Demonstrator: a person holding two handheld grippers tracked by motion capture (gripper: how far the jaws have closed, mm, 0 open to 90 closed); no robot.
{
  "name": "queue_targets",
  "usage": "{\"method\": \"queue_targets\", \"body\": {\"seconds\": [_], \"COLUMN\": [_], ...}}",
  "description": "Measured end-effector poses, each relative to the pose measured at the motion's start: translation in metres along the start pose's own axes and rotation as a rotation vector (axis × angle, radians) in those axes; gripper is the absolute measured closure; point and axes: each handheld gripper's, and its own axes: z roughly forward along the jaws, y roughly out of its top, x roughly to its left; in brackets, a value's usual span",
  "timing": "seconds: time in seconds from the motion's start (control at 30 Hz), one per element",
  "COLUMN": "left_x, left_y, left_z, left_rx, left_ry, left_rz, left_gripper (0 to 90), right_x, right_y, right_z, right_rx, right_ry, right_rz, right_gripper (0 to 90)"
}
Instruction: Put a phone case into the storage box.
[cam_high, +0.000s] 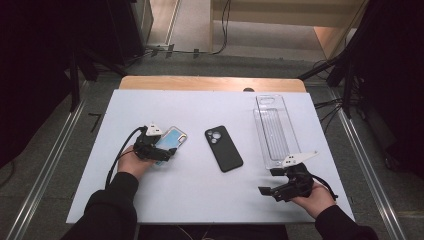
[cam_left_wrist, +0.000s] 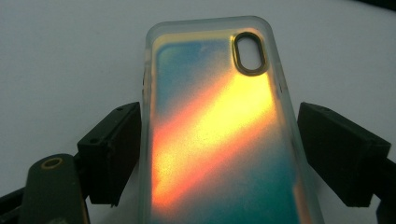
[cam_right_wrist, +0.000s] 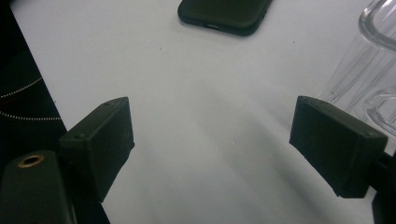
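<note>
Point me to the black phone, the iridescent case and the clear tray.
Black phone (cam_high: 223, 148): high view, middle of its back.
Iridescent case (cam_left_wrist: 215, 135): left gripper view, centre of its back.
Clear tray (cam_high: 275, 131): high view, its ribbed floor.

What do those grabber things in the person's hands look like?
Each hand-held gripper, left and right, is black with two blocky jaws. A pale three-cornered plate sits on top, and a black cable trails behind. The person wears black sleeves.

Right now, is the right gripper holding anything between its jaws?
No, the right gripper has its jaws spread wide over bare white table, with nothing between them.
</note>
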Motion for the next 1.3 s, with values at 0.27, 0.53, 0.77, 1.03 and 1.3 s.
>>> {"method": "queue_targets", "body": {"seconds": [0.27, 0.53, 0.77, 1.03, 1.3], "left_x": [0.000, 0.003, 0.004, 0.001, -0.007], "left_y": [0.002, 0.005, 0.013, 0.022, 0.027], "left_z": [-0.001, -0.007, -0.020, -0.035, -0.049], "left_rx": [0.013, 0.006, -0.032, -0.056, -0.068], "left_ry": [-0.003, -0.019, -0.091, -0.128, -0.151], "left_rz": [-0.010, -0.048, -0.097, -0.139, -0.137], "left_gripper": [17.2, 17.2, 17.2, 17.2, 17.2], "right_x": [0.001, 0.002, 0.002, 0.001, 0.000], "right_y": [0.000, 0.001, 0.001, 0.001, 0.002], "right_z": [-0.001, -0.001, -0.001, -0.002, -0.003], "right_rx": [-0.004, -0.005, -0.006, -0.017, -0.021], "right_ry": [0.002, 0.005, 0.005, 0.005, 0.002], "right_rz": [-0.003, -0.005, -0.007, -0.008, 0.006], "right_gripper": [11.9, 11.9, 11.9, 11.9, 11.8]}}
